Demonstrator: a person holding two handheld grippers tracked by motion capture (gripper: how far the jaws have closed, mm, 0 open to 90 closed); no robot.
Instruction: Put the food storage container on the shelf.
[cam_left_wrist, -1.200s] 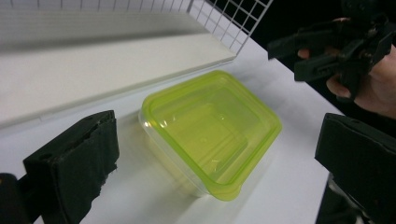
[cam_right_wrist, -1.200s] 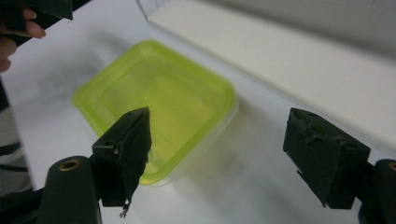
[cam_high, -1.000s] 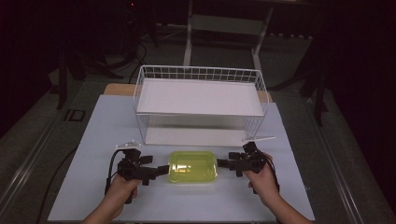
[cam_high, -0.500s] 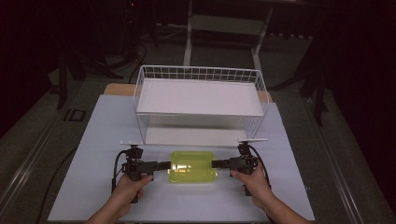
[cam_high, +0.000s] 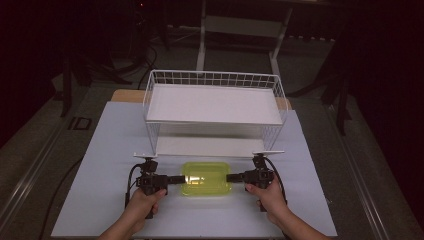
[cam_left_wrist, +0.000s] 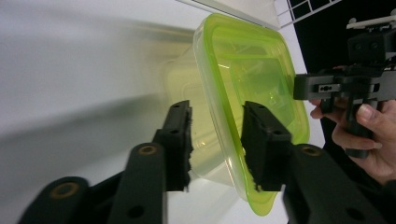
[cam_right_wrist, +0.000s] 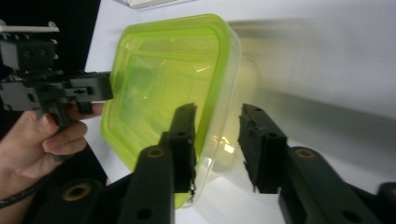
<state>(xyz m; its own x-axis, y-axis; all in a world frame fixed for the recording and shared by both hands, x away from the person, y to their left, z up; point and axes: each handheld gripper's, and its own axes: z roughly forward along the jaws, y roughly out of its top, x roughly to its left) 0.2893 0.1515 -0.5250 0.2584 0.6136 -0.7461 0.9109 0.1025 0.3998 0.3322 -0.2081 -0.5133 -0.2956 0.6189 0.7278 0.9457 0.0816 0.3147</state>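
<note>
The white rectangular tabletop sheet (cam_high: 100, 165) fills the middle of the high view, with dark grey floor on both sides and black shadow beyond. At its far half stands a white two-tier wire rack (cam_high: 214, 102), both shelves bare; behind it rise the pale legs of a metal stand (cam_high: 240, 25).

Near your edge of the sheet, just in front of the rack, sits the clear plastic food box with a lime-green lid (cam_high: 206, 178), upright and lying across the table. Your forearms enter from the bottom edge, one on each side of the box, and each hand points its tool level and inward at a short end of it.

Your left gripper (cam_high: 175, 178) has just been closing. In the left gripper view one black pad (cam_left_wrist: 180, 140) lies against the clear wall under the rim and the other (cam_left_wrist: 261, 144) against the lid, so it pinches the left end of the box (cam_left_wrist: 243, 93).

Your right gripper (cam_high: 234, 177) has likewise just been closing. In the right gripper view one pad (cam_right_wrist: 183, 140) rests on the lid, while the other (cam_right_wrist: 257, 149) stands a little off the clear wall of the box (cam_right_wrist: 163, 84): jaws astride the end, not yet clamped.
</note>
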